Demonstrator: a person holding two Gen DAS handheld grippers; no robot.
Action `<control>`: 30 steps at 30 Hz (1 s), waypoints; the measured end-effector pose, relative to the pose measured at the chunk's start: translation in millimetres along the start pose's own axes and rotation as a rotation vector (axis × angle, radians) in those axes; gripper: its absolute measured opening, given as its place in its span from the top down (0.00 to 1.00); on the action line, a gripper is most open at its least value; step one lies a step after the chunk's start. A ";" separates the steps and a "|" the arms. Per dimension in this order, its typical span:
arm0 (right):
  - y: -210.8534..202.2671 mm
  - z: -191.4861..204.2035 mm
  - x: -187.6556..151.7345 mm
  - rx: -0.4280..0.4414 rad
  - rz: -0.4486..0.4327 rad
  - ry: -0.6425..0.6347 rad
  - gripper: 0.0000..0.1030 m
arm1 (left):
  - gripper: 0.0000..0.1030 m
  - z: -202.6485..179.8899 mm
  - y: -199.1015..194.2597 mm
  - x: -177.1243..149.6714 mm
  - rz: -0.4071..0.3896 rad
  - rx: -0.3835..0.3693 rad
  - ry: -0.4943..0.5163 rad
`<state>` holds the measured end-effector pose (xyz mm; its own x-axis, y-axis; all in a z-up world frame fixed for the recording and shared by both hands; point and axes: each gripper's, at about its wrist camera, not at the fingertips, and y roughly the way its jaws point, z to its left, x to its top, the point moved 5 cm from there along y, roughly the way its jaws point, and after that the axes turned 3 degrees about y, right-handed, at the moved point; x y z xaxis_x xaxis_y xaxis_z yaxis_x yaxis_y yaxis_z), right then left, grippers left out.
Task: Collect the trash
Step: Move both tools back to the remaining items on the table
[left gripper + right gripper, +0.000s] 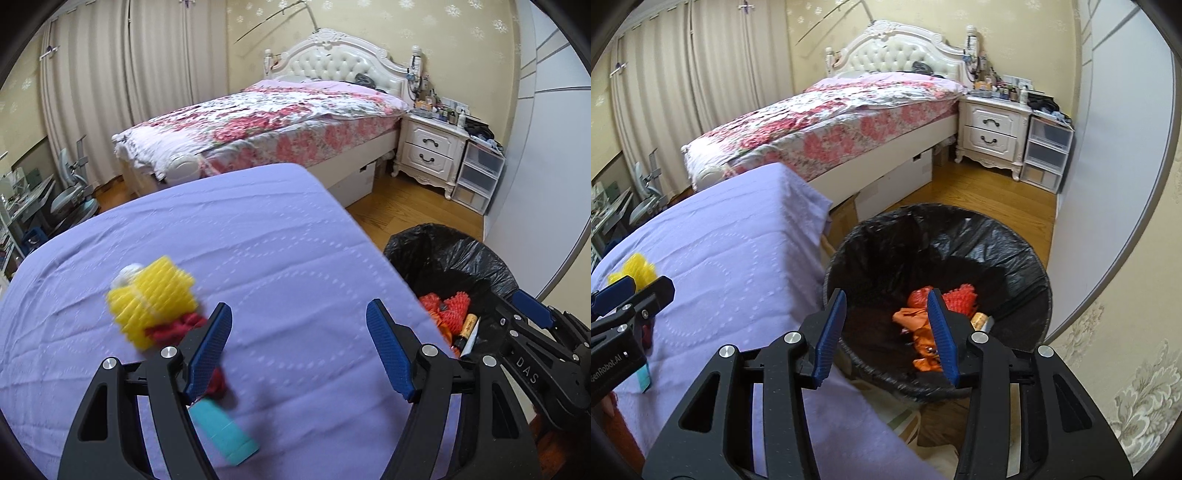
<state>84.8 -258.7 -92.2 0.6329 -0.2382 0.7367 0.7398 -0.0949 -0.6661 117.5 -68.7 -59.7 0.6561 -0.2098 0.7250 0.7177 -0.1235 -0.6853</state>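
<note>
One yellow foam net (151, 295) lies at ten o'clock of the left gripper (299, 325), whose jaws gape empty. The right gripper (886, 314), half-parted and empty, hangs over one black-lined bin (1015, 243).

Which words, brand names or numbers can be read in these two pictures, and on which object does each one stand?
"DAS": white letters on the black body of the right gripper, seen from the left wrist view.
"GenRobot.AI": white letters, first one cut off, on the black body of the left gripper, seen from the right wrist view.
Brown bottle label inside the black-lined trash bin: too small to read.
Bottles on the white nightstand: too small to read.
</note>
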 end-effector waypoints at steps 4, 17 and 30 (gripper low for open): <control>-7.1 18.4 -9.4 0.027 0.009 -0.034 0.56 | 0.29 14.7 -6.2 -14.4 0.013 0.033 -0.015; -22.5 56.9 -25.1 0.101 0.018 -0.100 0.55 | 0.29 50.7 -5.5 -57.3 0.133 0.065 -0.092; -21.2 67.0 -34.2 0.121 0.038 -0.114 0.55 | 0.29 90.6 -12.1 -78.5 0.169 0.086 -0.177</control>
<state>62.8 -183.8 -95.6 0.6775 -0.1272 0.7245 0.7327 0.0306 -0.6798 78.4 37.1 -102.0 0.7936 -0.0461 0.6067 0.6067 -0.0169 -0.7948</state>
